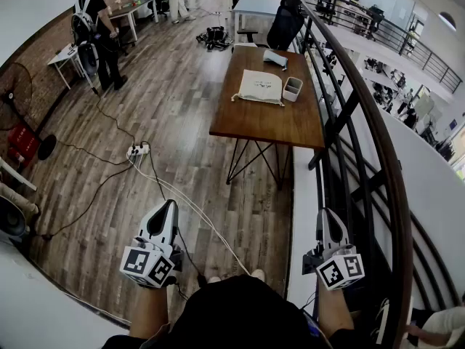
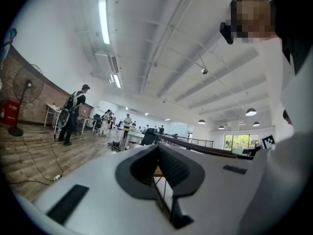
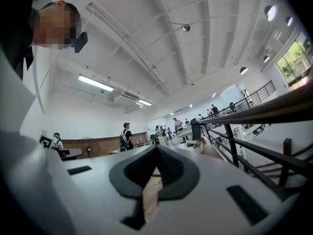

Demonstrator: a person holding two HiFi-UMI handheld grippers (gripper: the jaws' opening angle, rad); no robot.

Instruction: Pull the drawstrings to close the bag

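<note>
A beige drawstring bag point(image 1: 260, 87) lies flat on a brown wooden table point(image 1: 254, 122) well ahead of me, its drawstrings trailing at the left and right corners. My left gripper point(image 1: 169, 206) is held low near my body, far short of the table, shut and holding nothing. Over by the railing my right gripper point(image 1: 326, 214) is also shut and holds nothing. In the left gripper view the jaws point(image 2: 159, 148) meet with only the room beyond them. The right gripper view shows the right gripper point(image 3: 156, 148) with its jaws together, and the table point(image 3: 212, 148) small and far off.
A small grey box point(image 1: 292, 89) and a blue-grey cloth point(image 1: 275, 57) sit on the table beside the bag. A dark metal railing point(image 1: 363, 122) runs along the right. Cables and a power strip point(image 1: 136, 150) lie on the wooden floor. A person with a backpack point(image 1: 98, 31) stands at far left.
</note>
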